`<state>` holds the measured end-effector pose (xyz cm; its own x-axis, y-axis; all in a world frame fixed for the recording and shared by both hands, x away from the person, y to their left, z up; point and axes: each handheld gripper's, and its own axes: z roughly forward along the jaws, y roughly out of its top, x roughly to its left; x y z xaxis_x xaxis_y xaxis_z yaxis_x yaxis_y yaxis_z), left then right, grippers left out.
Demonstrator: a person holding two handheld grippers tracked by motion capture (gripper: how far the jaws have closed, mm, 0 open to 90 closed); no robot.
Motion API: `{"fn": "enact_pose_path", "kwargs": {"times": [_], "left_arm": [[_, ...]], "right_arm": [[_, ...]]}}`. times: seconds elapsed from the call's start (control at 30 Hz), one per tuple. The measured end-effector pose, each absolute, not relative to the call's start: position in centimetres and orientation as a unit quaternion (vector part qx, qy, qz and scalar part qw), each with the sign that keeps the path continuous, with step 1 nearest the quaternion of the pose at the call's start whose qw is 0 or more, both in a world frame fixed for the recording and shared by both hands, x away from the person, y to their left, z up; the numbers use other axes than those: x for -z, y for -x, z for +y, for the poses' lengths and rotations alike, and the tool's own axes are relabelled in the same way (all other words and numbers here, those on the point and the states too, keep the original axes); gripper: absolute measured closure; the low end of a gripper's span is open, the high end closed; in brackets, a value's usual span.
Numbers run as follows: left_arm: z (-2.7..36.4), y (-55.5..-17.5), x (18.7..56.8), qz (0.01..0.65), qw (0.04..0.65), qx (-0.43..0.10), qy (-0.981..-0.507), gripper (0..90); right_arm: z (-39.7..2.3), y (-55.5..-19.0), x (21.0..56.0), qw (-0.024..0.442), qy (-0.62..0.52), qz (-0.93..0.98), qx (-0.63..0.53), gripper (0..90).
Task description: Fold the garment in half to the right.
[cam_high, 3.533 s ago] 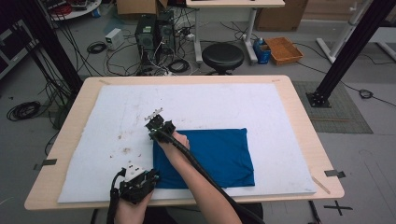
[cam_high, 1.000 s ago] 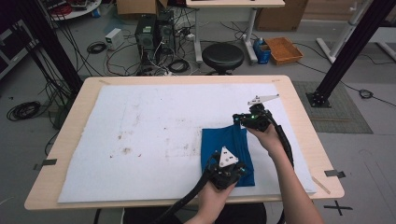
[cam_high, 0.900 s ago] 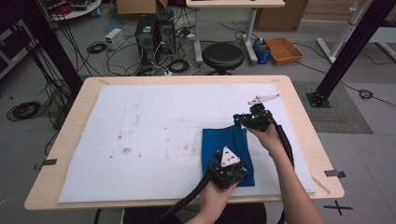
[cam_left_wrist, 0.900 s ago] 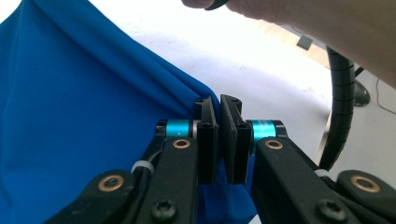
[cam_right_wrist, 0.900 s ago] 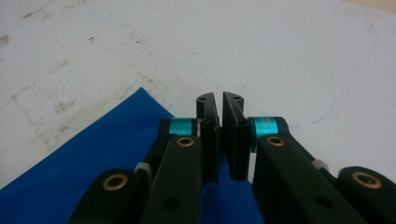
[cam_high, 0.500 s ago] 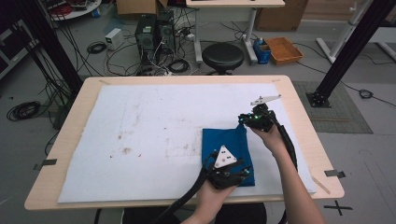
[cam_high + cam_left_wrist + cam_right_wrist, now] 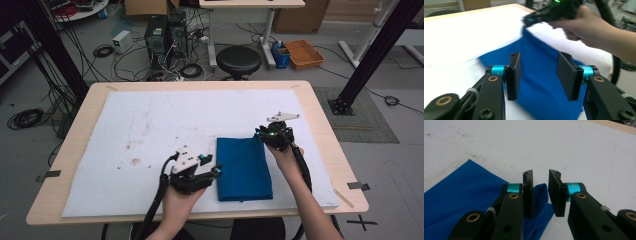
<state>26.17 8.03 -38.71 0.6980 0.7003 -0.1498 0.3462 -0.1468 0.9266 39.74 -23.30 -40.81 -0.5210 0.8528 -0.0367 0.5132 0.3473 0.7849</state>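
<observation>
Toward the near right part of the table [image 7: 320, 100], on the white sheet [image 7: 150, 125], lies the blue cloth [image 7: 243, 167], folded to a narrow upright rectangle, its long sides running from the near edge toward the far edge.

Left gripper [image 7: 212, 172]: just beside the cloth's left long side, near the lower half. Jaws have just been opening and now stand wide apart with nothing between the pads; in the left gripper view the cloth [image 7: 541, 72] shows past them, not pinched.

Right gripper [image 7: 263, 135]: at the cloth's far right corner. Jaws have just been opening a little; a narrow gap now. In the right gripper view [image 7: 541, 195] a small raised lip of cloth [image 7: 541, 192] sits at or behind the gap; pads do not seem to press it. I read it as let go.

Step in hand, my judgement: a fold is laid, release under way. To do it well:
- lift both grippers clear upward, not sideways, so no pad drags the top layer;
- check that the far right corner lies flat; that lip may spring up;
- for a further fold, take two corners of one short side, both layers caught, and carry them level.

Risk: a skewed edge if one hand leads.
</observation>
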Motion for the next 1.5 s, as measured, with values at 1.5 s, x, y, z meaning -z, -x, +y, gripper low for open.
{"fn": "enact_pose_path", "kwargs": {"times": [1.5], "left_arm": [[15.6,-27.1,39.1,0.416,0.54,-0.205,-0.702,51.9]], "right_arm": [[-26.4,-36.8,41.0,0.205,-0.493,0.747,-0.397,72.3]]}}
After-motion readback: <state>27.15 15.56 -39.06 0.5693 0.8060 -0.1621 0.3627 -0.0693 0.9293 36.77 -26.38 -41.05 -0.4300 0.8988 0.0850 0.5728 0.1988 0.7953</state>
